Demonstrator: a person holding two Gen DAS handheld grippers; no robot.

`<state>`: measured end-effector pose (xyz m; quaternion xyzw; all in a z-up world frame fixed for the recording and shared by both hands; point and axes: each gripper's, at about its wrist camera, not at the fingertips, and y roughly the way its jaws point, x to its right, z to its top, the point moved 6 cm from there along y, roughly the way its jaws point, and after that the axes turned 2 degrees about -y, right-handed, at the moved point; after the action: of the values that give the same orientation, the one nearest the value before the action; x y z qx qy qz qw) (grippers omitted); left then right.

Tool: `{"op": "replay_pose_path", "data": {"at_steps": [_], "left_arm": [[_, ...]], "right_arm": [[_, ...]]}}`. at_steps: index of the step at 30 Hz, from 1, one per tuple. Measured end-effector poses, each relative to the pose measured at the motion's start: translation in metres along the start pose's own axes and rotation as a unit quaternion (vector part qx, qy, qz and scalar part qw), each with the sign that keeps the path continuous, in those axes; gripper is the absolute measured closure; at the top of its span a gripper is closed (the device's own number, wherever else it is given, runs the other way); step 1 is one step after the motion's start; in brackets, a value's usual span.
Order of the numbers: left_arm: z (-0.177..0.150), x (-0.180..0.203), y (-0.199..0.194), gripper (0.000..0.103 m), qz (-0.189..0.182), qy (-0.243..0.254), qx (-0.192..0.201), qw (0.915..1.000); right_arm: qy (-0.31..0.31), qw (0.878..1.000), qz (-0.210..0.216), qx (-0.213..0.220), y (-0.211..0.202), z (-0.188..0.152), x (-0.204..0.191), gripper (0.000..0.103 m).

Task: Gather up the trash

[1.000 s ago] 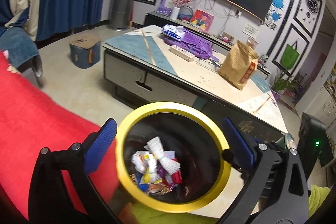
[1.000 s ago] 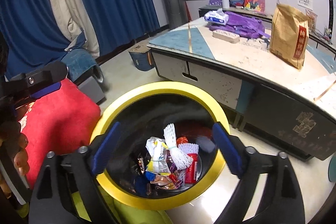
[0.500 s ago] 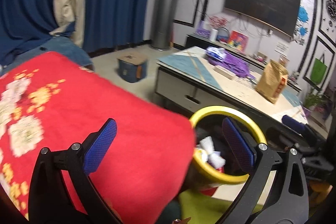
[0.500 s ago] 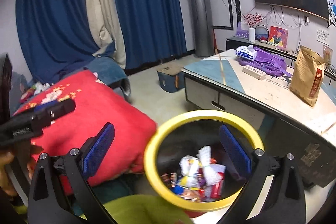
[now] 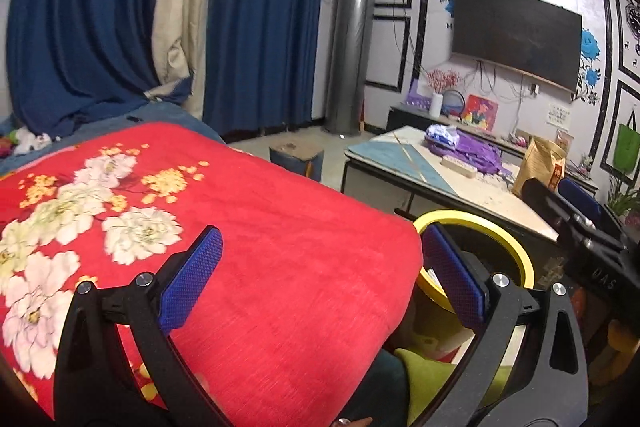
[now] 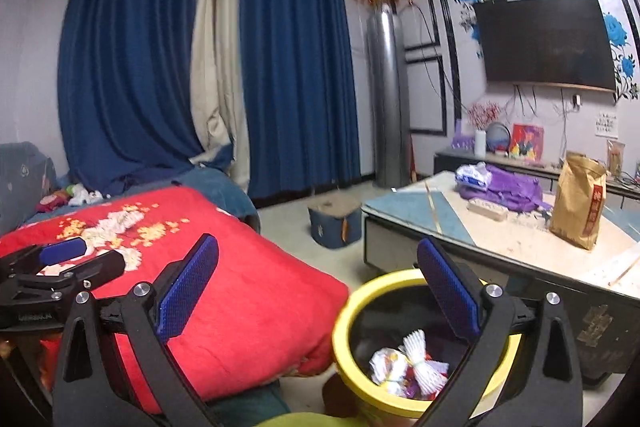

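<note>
A trash bin with a yellow rim (image 6: 362, 293) stands on the floor at lower right in the right wrist view, holding wrappers and a white foam net (image 6: 420, 367). It also shows in the left wrist view (image 5: 516, 247), half hidden behind my right finger pad. My left gripper (image 5: 320, 279) is open and empty over the red flowered blanket (image 5: 248, 227). My right gripper (image 6: 316, 291) is open and empty, above the blanket edge and the bin. The left gripper shows at the left edge of the right wrist view (image 6: 60, 267).
A low table (image 6: 520, 239) at right carries a brown paper bag (image 6: 578, 201), a purple bag (image 6: 504, 189) and a tissue pack. A small blue stool (image 6: 334, 219) stands on the floor. Blue curtains and a wall TV are behind.
Both grippers have lifted and swung left away from over the bin. The red blanket now fills the left wrist view. Both stay open and empty.
</note>
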<state>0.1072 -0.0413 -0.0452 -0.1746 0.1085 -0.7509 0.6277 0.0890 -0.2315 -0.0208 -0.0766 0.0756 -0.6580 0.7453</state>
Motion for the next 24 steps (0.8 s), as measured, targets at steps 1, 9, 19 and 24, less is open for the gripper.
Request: {"op": "replay_pose_path", "data": {"at_steps": [1, 9, 19, 24], "left_arm": [[-0.001, 0.0, -0.005, 0.011, 0.004, 0.0, 0.009, 1.0], [0.0, -0.01, -0.014, 0.011, 0.021, -0.017, 0.03, 0.9992], [-0.001, -0.013, -0.014, 0.011, 0.022, -0.018, 0.032, 0.9991], [-0.002, -0.014, -0.013, 0.011, 0.022, -0.015, 0.031, 0.9992]], "right_arm": [[-0.009, 1.0, 0.008, 0.007, -0.003, -0.002, -0.008, 0.006], [-0.032, 0.999, 0.018, 0.018, -0.011, -0.003, -0.017, 0.006], [-0.03, 0.999, 0.016, 0.006, -0.005, -0.007, -0.018, 0.006], [-0.027, 1.0, 0.015, 0.004, -0.004, -0.008, -0.016, 0.006]]}}
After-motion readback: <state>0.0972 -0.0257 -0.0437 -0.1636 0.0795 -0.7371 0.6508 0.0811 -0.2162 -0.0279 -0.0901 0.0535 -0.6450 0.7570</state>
